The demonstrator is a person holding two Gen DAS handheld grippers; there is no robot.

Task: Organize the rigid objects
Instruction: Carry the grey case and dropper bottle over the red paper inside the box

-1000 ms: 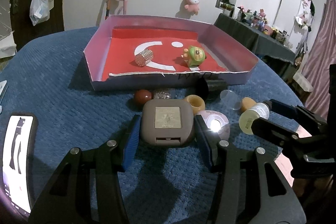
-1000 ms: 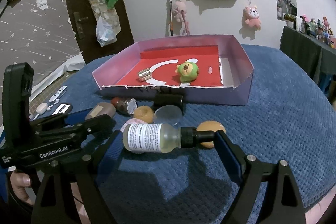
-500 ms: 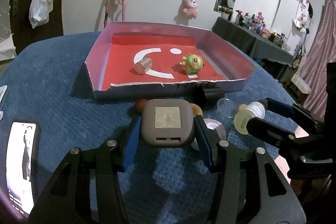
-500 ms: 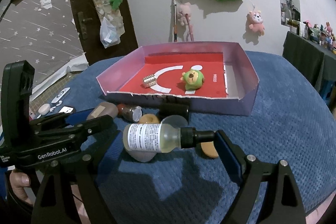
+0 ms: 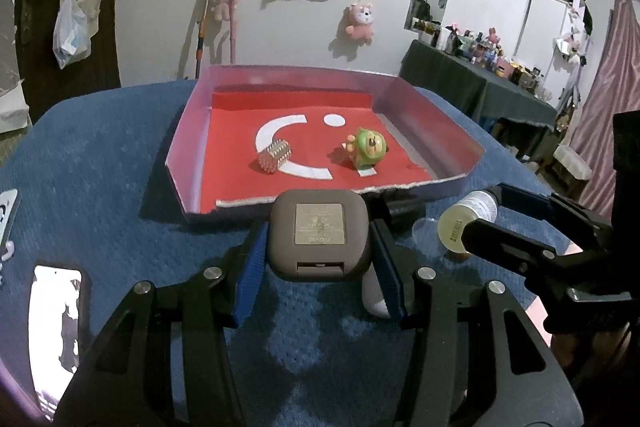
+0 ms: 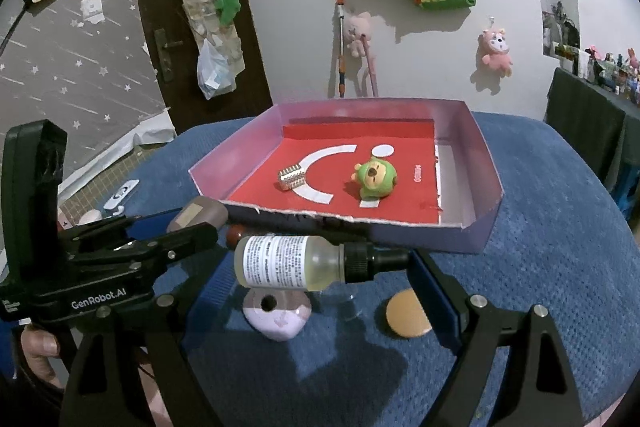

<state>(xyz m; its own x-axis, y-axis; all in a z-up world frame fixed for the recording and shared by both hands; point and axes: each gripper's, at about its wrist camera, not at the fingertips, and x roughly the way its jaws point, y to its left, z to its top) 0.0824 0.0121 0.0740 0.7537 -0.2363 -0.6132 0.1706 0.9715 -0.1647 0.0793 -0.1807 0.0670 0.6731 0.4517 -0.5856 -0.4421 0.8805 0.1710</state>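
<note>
My left gripper (image 5: 318, 259) is shut on a brown rounded-square case (image 5: 318, 233), held above the blue tablecloth just in front of the tray. My right gripper (image 6: 320, 267) is shut on a small labelled bottle (image 6: 296, 261) with a black cap, gripped end to end and lying level. The bottle (image 5: 466, 223) also shows at the right of the left wrist view. Ahead stands the pink-walled tray (image 6: 490, 167) with a red floor, holding a silver studded roller (image 6: 294, 178) and a green toy figure (image 6: 375, 181).
Under the bottle lie a pale pink lump with a hole (image 6: 278, 315), an orange disc (image 6: 408, 313), a clear cup (image 6: 348, 303) and a red-brown ball (image 6: 234, 235). A lit phone (image 5: 56, 319) rests at the left. A cluttered dark side table (image 5: 480, 87) stands beyond the right edge.
Both grippers have risen a little with the case and the bottle. The loose items on the cloth now sit lower, partly hidden behind the held objects.
</note>
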